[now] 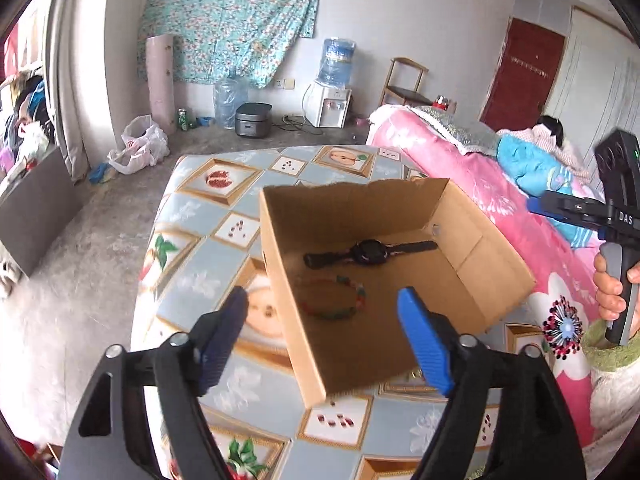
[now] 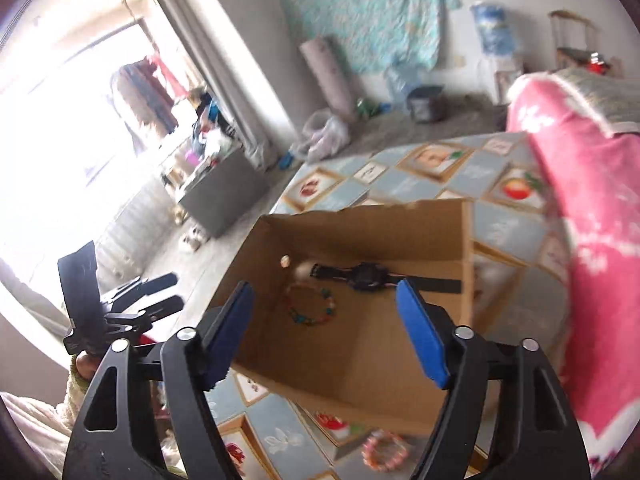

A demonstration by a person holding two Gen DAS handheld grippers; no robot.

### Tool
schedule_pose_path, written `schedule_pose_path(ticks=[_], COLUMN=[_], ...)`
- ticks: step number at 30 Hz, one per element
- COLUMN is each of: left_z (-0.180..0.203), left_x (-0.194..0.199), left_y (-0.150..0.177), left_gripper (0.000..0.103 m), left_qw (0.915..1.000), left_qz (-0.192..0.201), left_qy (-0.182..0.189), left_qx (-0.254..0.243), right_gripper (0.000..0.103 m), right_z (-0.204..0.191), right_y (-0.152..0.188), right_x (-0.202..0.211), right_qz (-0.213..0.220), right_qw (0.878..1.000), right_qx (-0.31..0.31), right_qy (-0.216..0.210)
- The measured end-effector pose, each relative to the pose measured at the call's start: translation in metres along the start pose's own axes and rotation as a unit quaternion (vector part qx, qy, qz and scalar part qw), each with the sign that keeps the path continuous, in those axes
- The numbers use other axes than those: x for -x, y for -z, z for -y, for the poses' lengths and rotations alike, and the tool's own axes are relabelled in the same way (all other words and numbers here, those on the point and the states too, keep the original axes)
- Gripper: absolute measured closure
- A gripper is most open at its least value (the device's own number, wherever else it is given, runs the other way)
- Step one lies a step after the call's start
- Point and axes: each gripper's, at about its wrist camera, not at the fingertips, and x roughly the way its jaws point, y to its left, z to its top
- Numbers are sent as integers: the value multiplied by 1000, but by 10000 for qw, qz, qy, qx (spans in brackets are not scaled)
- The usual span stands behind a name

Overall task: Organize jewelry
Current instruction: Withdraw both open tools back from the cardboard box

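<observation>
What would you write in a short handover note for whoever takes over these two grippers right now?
Left gripper: open, empty, above the cardboard box.
Right gripper: open, empty, also facing the box.
Done: black watch and multicoloured bead bracelet lie on the box floor.
Left: pink bead bracelet sits on the patterned tabletop outside the box; likely next.
</observation>
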Motion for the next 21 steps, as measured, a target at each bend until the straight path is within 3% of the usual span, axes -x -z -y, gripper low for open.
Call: schedule_pose_path(ticks=[2,5,10,15,21], left_z=[-4,-8,-12,-13,-5], left_x=[7,9,-11,-25,-32], left_y=[16,37,58,61,57], left_gripper=[25,23,23,23,23], left_qw=[9996,9980,9914,9790,9775], left_qz=[67,119,-94,-47,2], left_qy=[-35,212,636,1229,1306], left_qx=[262,592,1144,1628,1659], right_gripper=[29,29,29,29,28], right_z=[13,40,77,91,89], right_y=[16,48,82,81,69], right_x=[21,34,15,-12,-18], right_qz=[192,275,79,-122,-190], right_qw=[9995,9959,9839,9751,9790], right_qx=[-233,-862,-1783,-2161,-1998], right_qy=[113,79,-124,-487,-353])
